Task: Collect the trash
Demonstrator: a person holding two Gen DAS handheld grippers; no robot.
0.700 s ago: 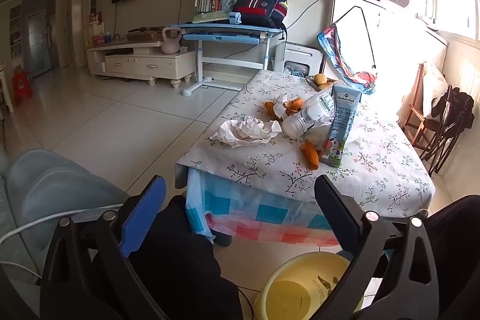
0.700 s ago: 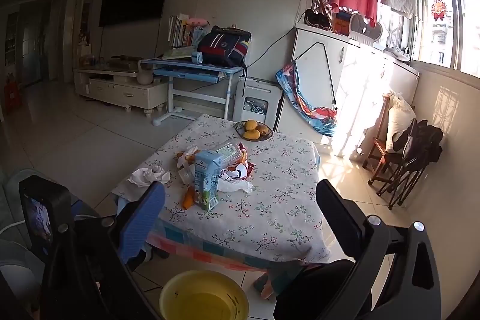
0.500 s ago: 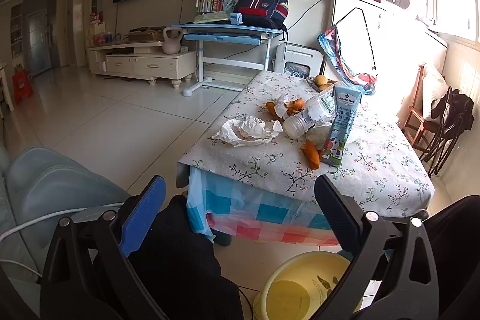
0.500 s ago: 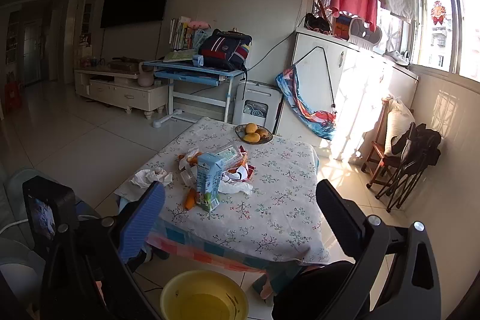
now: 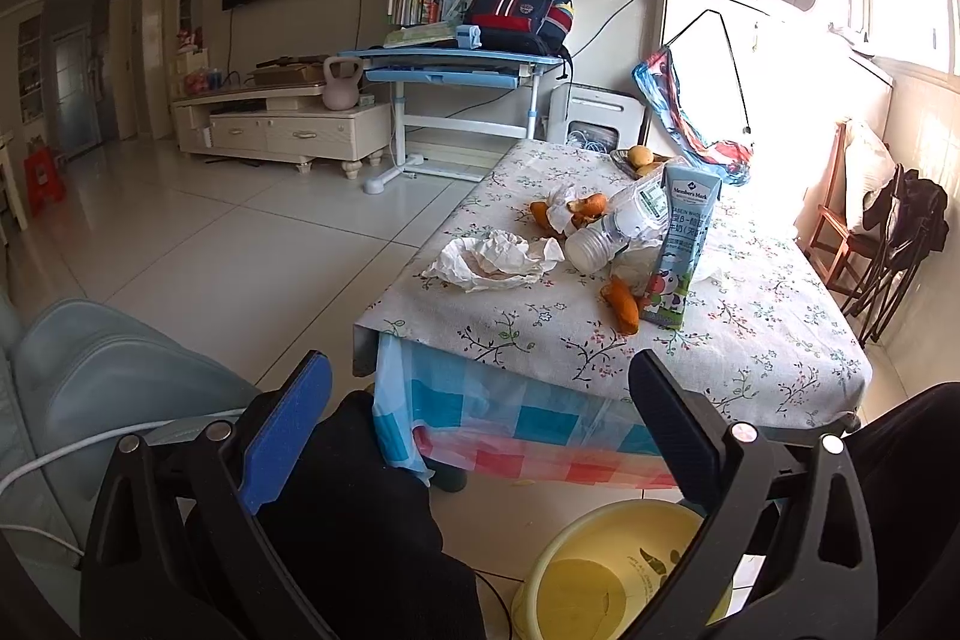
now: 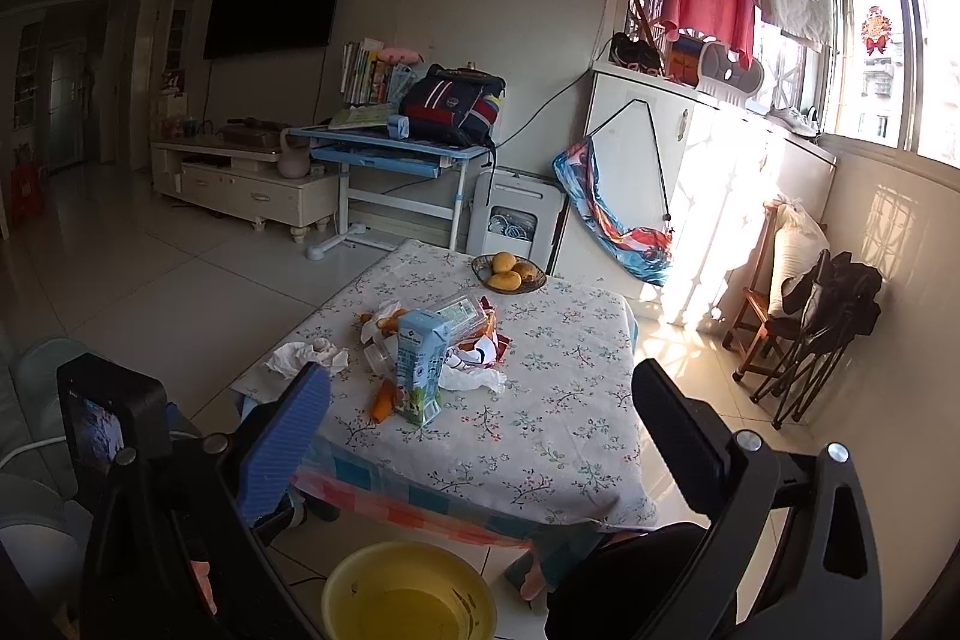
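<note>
Trash lies on a low table with a floral cloth: a crumpled white tissue, a blue milk carton standing upright, a clear plastic bottle on its side, and orange peels. A yellow basin sits on the floor below the table's near edge. My left gripper and right gripper both hang open and empty, well short of the table.
A bowl of fruit stands at the table's far end. The person's dark-trousered legs fill the foreground. A light sofa is at left, folded chairs at right, a blue desk behind.
The right wrist view has lifted slightly, so the table sits a little lower in frame. The left view is almost unchanged. Both grippers stay wide open.
</note>
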